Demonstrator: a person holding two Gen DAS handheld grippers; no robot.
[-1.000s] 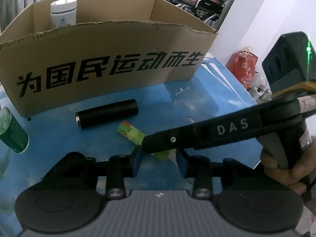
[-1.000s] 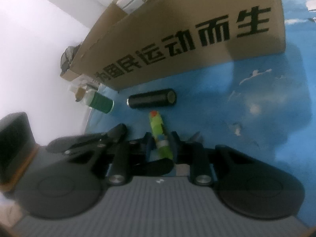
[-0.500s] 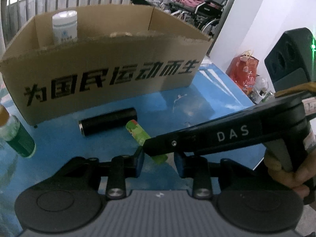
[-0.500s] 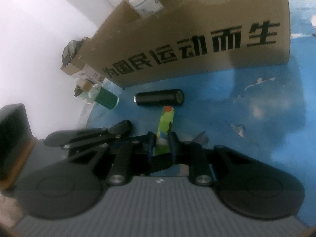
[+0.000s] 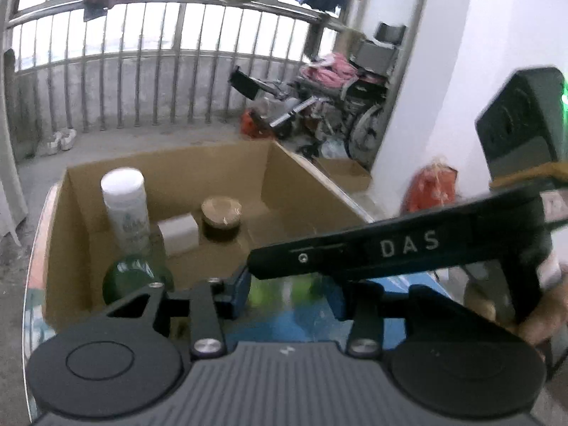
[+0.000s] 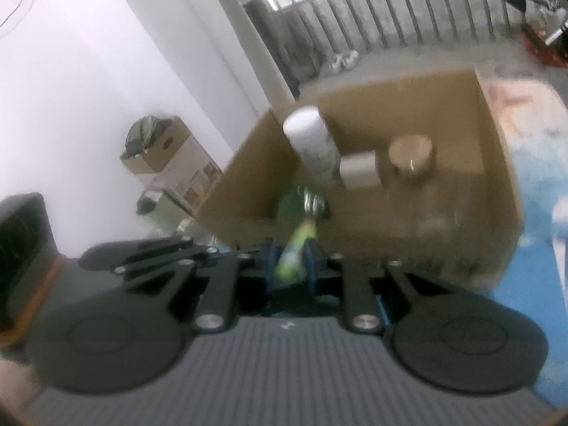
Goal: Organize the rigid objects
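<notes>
My right gripper (image 6: 289, 266) is shut on a small green patterned tube (image 6: 296, 245) and holds it up in front of the open cardboard box (image 6: 497, 135). Inside the box stand a tall white bottle (image 6: 312, 142), a white block (image 6: 356, 172), a brown-lidded jar (image 6: 410, 158) and a green bottle (image 6: 301, 204). In the left wrist view my left gripper (image 5: 289, 293) is open and empty at the near wall of the box (image 5: 56, 248), with the right gripper's finger (image 5: 390, 252) crossing just above it. The green tube (image 5: 284, 289) shows blurred between my left jaws.
The box stands on a blue table (image 6: 532, 301). A metal railing (image 5: 142, 81) and clutter with a wheelchair (image 5: 337, 106) lie beyond. A white wall (image 6: 88, 88) and small cardboard boxes (image 6: 167, 152) are to the left. A black device (image 5: 522, 120) sits at right.
Both grippers have risen from the table to box-rim height. The right gripper has lifted the green tube off the table. The black cylinder has left view.
</notes>
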